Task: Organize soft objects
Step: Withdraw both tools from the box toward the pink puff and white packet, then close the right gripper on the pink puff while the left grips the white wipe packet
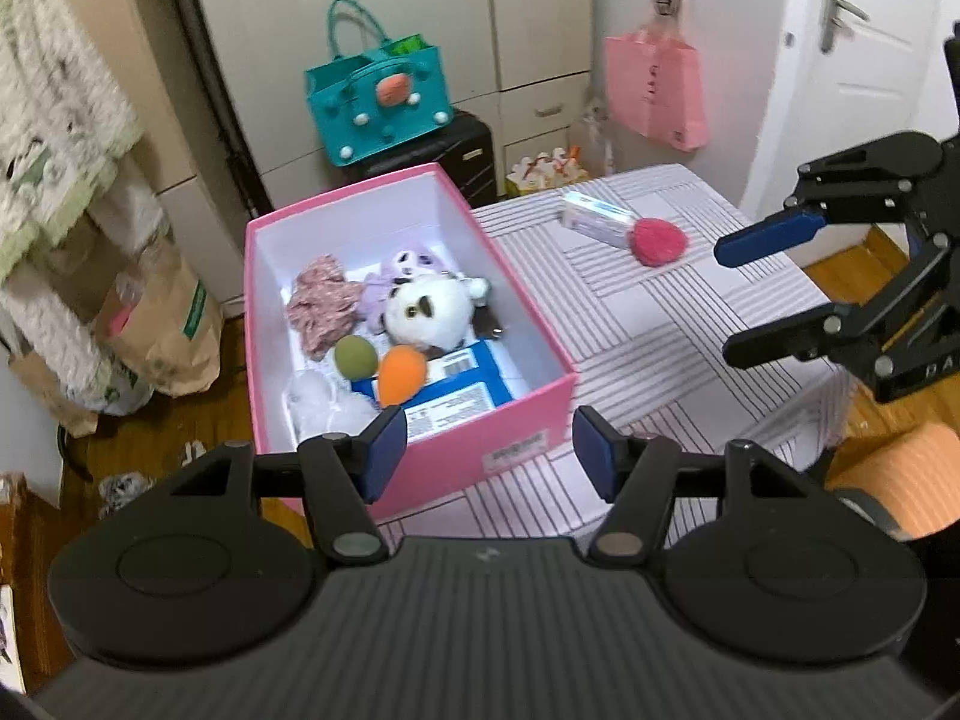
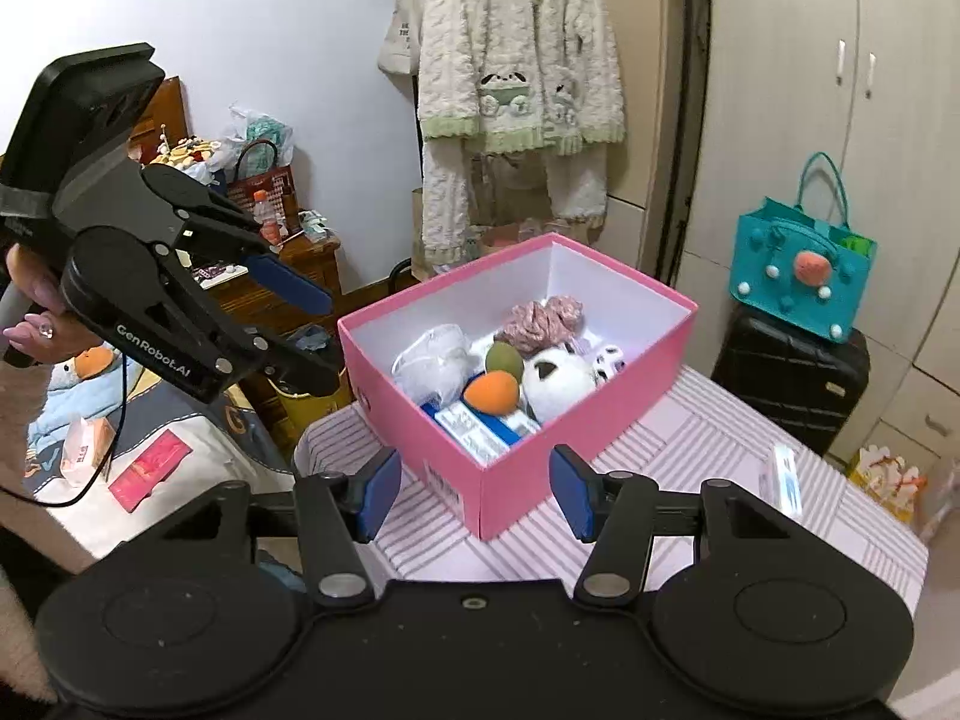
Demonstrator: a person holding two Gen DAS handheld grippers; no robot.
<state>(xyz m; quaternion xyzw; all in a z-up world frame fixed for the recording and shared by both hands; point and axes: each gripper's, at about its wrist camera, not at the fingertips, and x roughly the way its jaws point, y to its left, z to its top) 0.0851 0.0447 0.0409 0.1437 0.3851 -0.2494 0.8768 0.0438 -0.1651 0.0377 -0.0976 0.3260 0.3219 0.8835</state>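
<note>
A pink box [image 1: 528, 402] [image 2: 516, 480] stands open on the striped table [image 1: 660, 324]. It holds a white plush [image 1: 426, 306] [image 2: 555, 381], a purple plush [image 1: 408, 264], a pink scrunchie [image 1: 321, 300] [image 2: 543, 318], a green ball [image 1: 355, 359] [image 2: 504, 358], an orange ball [image 1: 401, 373] [image 2: 492, 393], a white bag [image 1: 324, 405] [image 2: 435, 363] and a blue packet [image 1: 462, 387] [image 2: 480, 429]. A red soft ball [image 1: 658, 242] lies on the table beside a tube [image 1: 594, 219] [image 2: 786, 480]. My left gripper [image 1: 487, 456] [image 2: 324, 336] is open and empty before the box. My right gripper [image 2: 477, 491] [image 1: 729, 303] is open and empty.
A teal bag [image 1: 378, 102] [image 2: 801, 276] sits on a black suitcase [image 1: 456, 156] [image 2: 792, 384]. A pink bag [image 1: 654, 90] hangs by the white door [image 1: 864, 60]. Paper bags [image 1: 162, 324] stand on the floor at left. Fleece clothes [image 2: 516, 90] hang behind the box. A bed [image 2: 120, 450] lies at left.
</note>
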